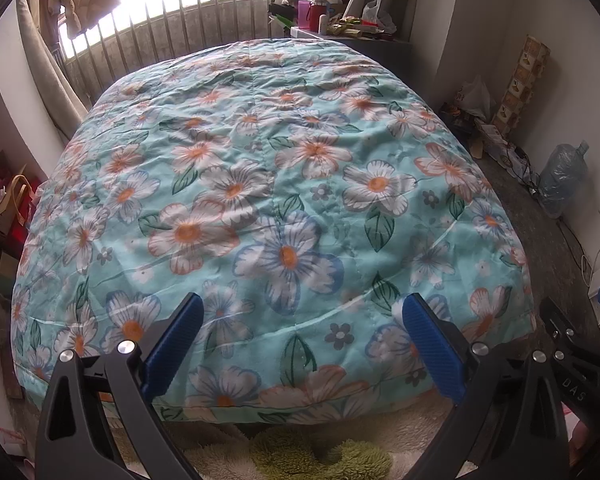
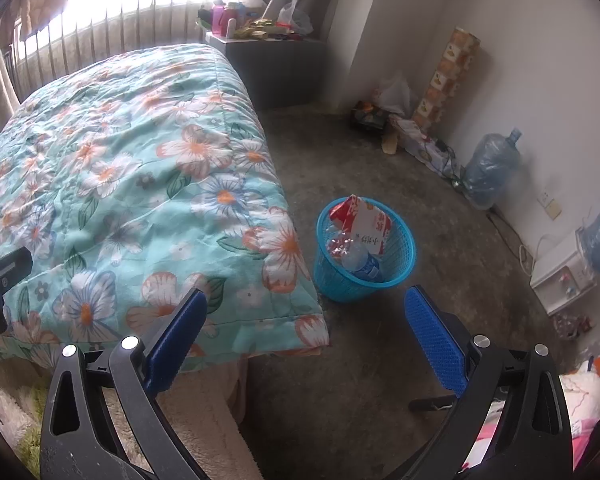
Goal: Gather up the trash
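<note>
Hovering at the foot of the bed, both tools are empty; the left gripper [image 1: 302, 344] has its blue pads spread wide over the floral quilt [image 1: 268, 184], holding nothing, and the right gripper [image 2: 306, 344] is likewise parted and bare above the grey floor [image 2: 380, 160]; the blue basket [image 2: 404, 252] stands on that floor just beside the quilt's hanging corner, and it already holds a plastic bottle [image 2: 358, 260] and a red-and-white carton [image 2: 366, 222], both poking above its rim; the quilt's top shows no loose litter in either view, so the collecting looks far along, perhaps at a search for what is left; candidates lie well apart from the basket, among the clutter along the wall [image 2: 400, 128] and on the grey cabinet [image 2: 276, 60] by the window, though whether any of it is trash cannot be told; the next move calls for picking a target, swinging one gripper toward it, and closing the pads on it before carrying it to the basket
</note>
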Demonstrator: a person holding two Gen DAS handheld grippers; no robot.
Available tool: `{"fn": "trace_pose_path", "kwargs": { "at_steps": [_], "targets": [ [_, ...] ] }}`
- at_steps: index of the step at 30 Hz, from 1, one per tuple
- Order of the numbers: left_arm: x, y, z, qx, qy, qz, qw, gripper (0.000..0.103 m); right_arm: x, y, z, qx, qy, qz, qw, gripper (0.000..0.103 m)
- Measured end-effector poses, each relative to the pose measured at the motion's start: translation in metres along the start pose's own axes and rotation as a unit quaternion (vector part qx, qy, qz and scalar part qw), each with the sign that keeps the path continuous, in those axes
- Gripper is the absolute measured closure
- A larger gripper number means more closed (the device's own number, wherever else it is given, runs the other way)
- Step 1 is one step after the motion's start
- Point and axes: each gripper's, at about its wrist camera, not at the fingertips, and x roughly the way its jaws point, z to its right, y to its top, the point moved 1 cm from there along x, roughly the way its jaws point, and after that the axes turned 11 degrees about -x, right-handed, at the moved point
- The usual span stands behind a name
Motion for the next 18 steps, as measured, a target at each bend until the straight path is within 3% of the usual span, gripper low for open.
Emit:
{"fn": "trace_pose_path", "kwargs": {
  "at_steps": [18],
  "targets": [
    [0.0018,0.0001,-0.0026,-0.002,0.002,-0.002,1.0000,0.006,-0.0012,0.0003,-0.0021,0.002,-0.001,0.000,1.000,0.008]
  ]
}}
